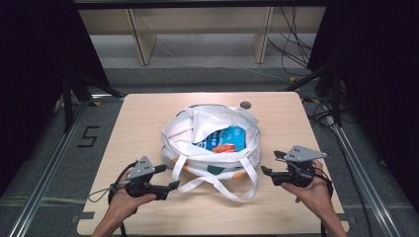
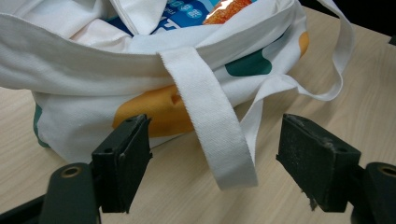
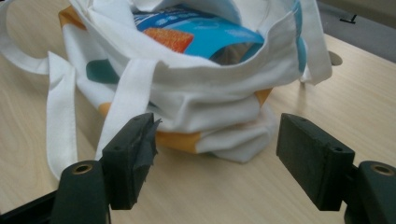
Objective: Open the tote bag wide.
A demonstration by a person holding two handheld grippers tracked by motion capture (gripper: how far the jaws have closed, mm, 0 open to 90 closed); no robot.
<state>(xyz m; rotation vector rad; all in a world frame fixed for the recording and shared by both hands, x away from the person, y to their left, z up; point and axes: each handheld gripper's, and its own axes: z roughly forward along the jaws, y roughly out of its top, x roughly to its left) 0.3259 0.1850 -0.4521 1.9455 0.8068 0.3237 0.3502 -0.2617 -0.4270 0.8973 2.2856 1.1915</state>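
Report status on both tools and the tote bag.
Left tool open, near strap between its jaws, ungripped. Right tool open, empty. Tote bag slumped mid-table, blue packet inside. Nothing in the way.

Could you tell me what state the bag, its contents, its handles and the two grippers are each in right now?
Tote bag: slumped on the table, mouth open.
Blue packet: inside the bag, partly showing.
Handle straps: slack, lying loose on the table in front of the bag.
Left gripper: open, holding nothing, a strap lying between its jaws untouched.
Right gripper: open, holding nothing, beside the bag.
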